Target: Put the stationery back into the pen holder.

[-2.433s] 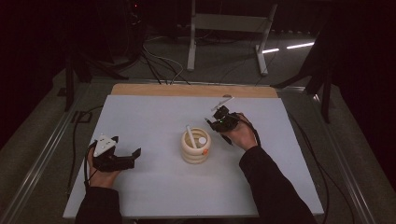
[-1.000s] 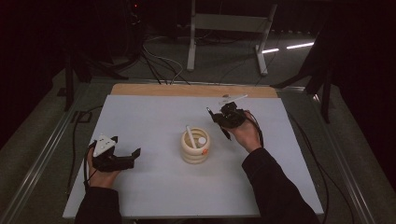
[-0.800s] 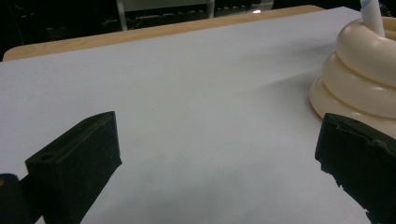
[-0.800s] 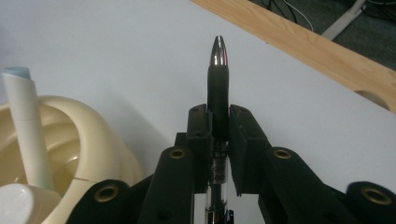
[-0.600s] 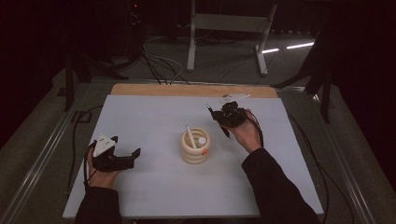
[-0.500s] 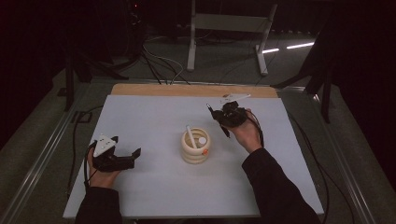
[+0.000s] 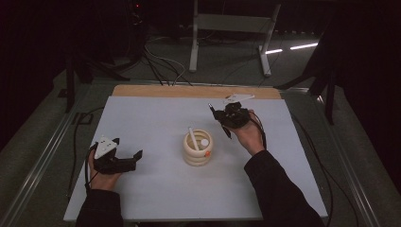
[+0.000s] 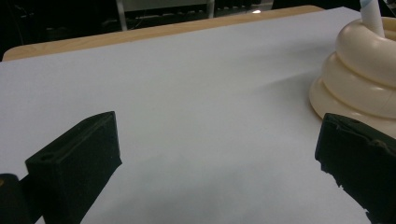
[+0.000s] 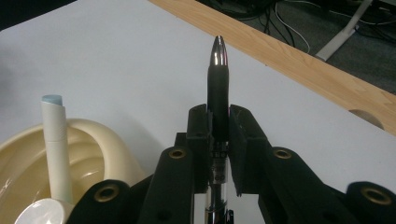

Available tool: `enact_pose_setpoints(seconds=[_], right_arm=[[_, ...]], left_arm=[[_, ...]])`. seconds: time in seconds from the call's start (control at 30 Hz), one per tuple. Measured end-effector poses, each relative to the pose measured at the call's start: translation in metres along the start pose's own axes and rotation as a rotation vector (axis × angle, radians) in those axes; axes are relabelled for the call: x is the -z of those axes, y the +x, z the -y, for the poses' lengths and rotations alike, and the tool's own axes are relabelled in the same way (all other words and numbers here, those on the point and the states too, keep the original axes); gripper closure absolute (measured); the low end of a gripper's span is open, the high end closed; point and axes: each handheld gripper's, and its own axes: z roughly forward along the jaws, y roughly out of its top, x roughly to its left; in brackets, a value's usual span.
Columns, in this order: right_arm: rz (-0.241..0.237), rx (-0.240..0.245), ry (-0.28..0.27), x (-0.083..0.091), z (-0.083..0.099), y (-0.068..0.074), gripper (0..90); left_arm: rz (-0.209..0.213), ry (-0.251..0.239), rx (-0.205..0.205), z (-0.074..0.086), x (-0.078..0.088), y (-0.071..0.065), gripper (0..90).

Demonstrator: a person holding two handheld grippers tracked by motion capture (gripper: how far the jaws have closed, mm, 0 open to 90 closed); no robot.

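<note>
A cream ribbed holder (image 7: pixel 198 148) stands mid-table with a white pen (image 7: pixel 193 137) leaning inside it; its ringed side (image 8: pixel 357 77) and its rim (image 9: pixel 100 135) are near each gripper camera. My right gripper (image 7: pixel 226 115) hovers right of and behind the holder, shut on a black pen (image 9: pixel 218 93) whose silver tip points up and away. The white pen (image 9: pixel 56 144) with a pale blue end rises to the left of those jaws. My left gripper (image 7: pixel 135 158) rests on the table at the left, open, nothing between its fingers (image 8: pixel 77 161).
The white mat (image 7: pixel 156 118) covers the table, with a wooden strip (image 7: pixel 189 91) along its far edge. Cables (image 7: pixel 161 66) and a metal stand (image 7: pixel 227 28) lie on the dark floor beyond. Metal rails (image 7: pixel 42 156) run along both table sides.
My right hand with the black pen has drifted slightly up and away from the holder since the earliest frame. The left gripper has stayed still.
</note>
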Motion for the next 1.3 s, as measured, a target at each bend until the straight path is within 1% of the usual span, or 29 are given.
enact_pose_setpoints(seconds=[0.27, 0.53, 1.3], right_arm=[[-0.005, -0.008, -0.031, 0.004, -0.001, 0.002, 80.0], [-0.008, -0.006, -0.054, 0.007, -0.004, 0.004, 80.0], [-0.025, 0.010, -0.097, 0.013, -0.011, 0.016, 80.0]], left_arm=[[0.000, -0.001, 0.001, 0.000, 0.000, 0.000, 0.5], [0.001, -0.001, 0.001, 0.000, 0.000, 0.000, 0.5], [-0.002, -0.002, 0.002, 0.000, 0.000, 0.000, 0.5]])
